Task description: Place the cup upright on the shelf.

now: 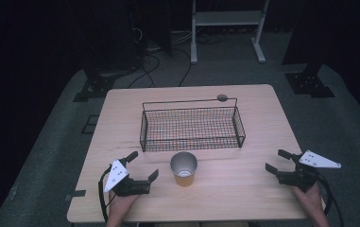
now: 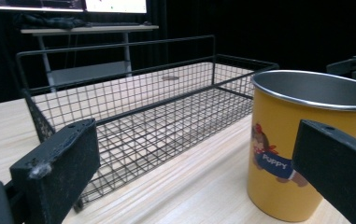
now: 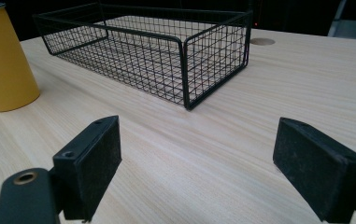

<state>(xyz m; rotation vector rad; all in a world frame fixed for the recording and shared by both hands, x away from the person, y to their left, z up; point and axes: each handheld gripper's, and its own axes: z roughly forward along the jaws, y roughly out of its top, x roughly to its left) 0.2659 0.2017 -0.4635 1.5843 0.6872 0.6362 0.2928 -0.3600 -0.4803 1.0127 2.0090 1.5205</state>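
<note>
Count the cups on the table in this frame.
1. A yellow cup stands upright on the table, just in front of the empty wire basket, nearer the left gripper.

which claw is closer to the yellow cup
Left. The left claw sits open just left of the yellow cup, not touching it. The right claw is open too, much farther off toward the table's right edge.

- Wooden table [image 1: 244, 189] with pale grain lies directly under both claws.
- Grey carpeted floor [image 1: 50, 156] surrounds it, left and right of the claws.
- White metal stand [image 1: 227, 28] beyond the claws, far back.
- Loose cables [image 1: 163, 56] beside it; surroundings dark.
</note>
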